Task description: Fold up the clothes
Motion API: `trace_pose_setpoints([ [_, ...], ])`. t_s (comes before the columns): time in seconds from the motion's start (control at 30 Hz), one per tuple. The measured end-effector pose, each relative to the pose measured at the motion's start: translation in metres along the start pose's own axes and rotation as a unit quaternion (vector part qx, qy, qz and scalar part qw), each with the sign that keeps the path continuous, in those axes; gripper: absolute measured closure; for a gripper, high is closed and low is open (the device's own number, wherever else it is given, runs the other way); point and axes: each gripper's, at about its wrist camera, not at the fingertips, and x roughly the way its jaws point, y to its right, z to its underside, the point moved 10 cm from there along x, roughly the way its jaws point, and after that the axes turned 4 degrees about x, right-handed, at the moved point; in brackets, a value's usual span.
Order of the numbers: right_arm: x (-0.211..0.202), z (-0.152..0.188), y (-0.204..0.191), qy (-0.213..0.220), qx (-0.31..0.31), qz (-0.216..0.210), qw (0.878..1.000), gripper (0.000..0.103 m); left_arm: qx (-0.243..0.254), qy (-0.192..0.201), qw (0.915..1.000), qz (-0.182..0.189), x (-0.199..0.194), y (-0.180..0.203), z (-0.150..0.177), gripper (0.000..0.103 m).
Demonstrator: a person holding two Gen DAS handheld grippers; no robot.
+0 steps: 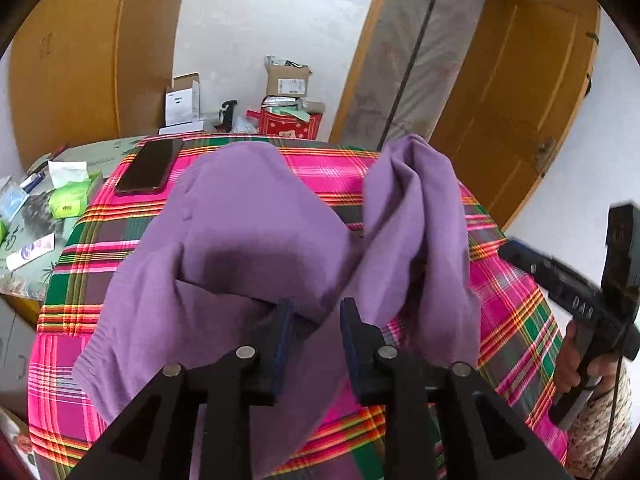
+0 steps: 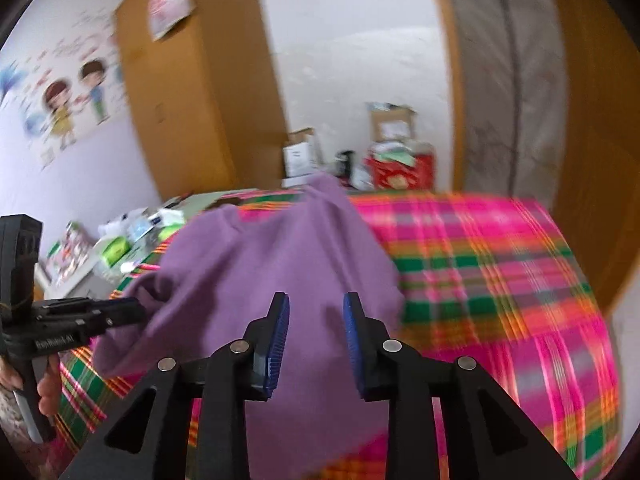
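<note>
Desk (image 1: 516, 304): plaid-covered, stretching ahead of both tools.
Purple garment (image 1: 256, 248): on the desk, bunched, right part heaped; no neat fold visible, smoothing and folding seem left.
Left tool (image 1: 316, 316): parted, cloth between fingers.
Right tool (image 2: 316, 312): parted, above the garment.

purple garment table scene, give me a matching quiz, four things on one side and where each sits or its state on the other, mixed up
Things:
1. purple knit garment
2. black smartphone
3. green tissue pack
4. left tool

Places or states:
A. on the pale surface left of the plaid cloth
B. open, fingers over purple fabric
C. flat on the plaid cloth's far left corner
D. crumpled across the middle of the plaid cloth

Pairs: 1-D, 2-C, 3-A, 4-B
</note>
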Motion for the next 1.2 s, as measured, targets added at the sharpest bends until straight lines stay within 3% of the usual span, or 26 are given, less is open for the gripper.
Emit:
trace_pose_setpoints([
  [0.03, -0.001, 0.011, 0.01, -0.007, 0.014, 0.004, 1.0, 0.062, 0.009, -0.001, 1.0, -0.003, 0.002, 0.004, 0.0, 0.078],
  [0.13, 0.002, 0.045, 0.041, -0.04, 0.06, 0.017, 0.997, 0.053, 0.031, -0.017, 0.9992, -0.021, 0.013, 0.011, 0.003, 0.078],
  [0.23, 0.016, 0.069, 0.058, -0.086, 0.107, 0.016, 0.99, 0.05, 0.04, -0.036, 0.9977, -0.041, 0.025, 0.013, 0.007, 0.078],
  [0.43, 0.037, 0.066, 0.047, -0.085, 0.154, -0.047, 0.983, 0.051, 0.035, -0.053, 0.9969, -0.045, 0.039, 0.013, 0.013, 0.078],
  [0.47, 0.04, 0.065, 0.045, -0.083, 0.149, -0.043, 0.984, 0.054, 0.033, -0.055, 0.9968, -0.047, 0.04, 0.011, 0.014, 0.079],
  [0.5, 0.042, 0.064, 0.042, -0.082, 0.144, -0.039, 0.985, 0.068, 0.031, -0.055, 0.997, -0.046, 0.041, 0.011, 0.014, 0.081],
  [0.53, 0.044, 0.062, 0.039, -0.083, 0.137, -0.036, 0.986, 0.089, 0.028, -0.054, 0.9971, -0.044, 0.041, 0.01, 0.014, 0.089],
  [0.57, 0.045, 0.059, 0.036, -0.085, 0.127, -0.033, 0.988, 0.095, 0.026, -0.054, 0.9973, -0.043, 0.041, 0.009, 0.014, 0.095],
  [0.63, 0.043, 0.051, 0.03, -0.072, 0.107, -0.027, 0.991, 0.096, 0.021, -0.053, 0.9976, -0.039, 0.041, 0.008, 0.014, 0.1],
  [0.8, 0.016, 0.011, 0.039, -0.011, 0.094, 0.001, 0.996, 0.097, 0.013, -0.036, 0.9989, -0.026, 0.033, 0.007, 0.008, 0.101],
  [0.93, -0.006, -0.031, 0.071, 0.038, 0.088, 0.054, 0.994, 0.097, 0.008, -0.017, 0.9998, -0.001, 0.019, 0.013, 0.001, 0.101],
  [1.07, -0.035, -0.066, 0.106, 0.092, 0.089, 0.127, 0.984, 0.097, 0.012, -0.015, 0.9996, 0.021, 0.015, 0.022, 0.003, 0.101],
  [1.2, -0.029, -0.062, 0.127, 0.075, 0.086, 0.163, 0.98, 0.097, 0.031, -0.038, 0.9981, 0.038, 0.025, 0.033, 0.017, 0.101],
])
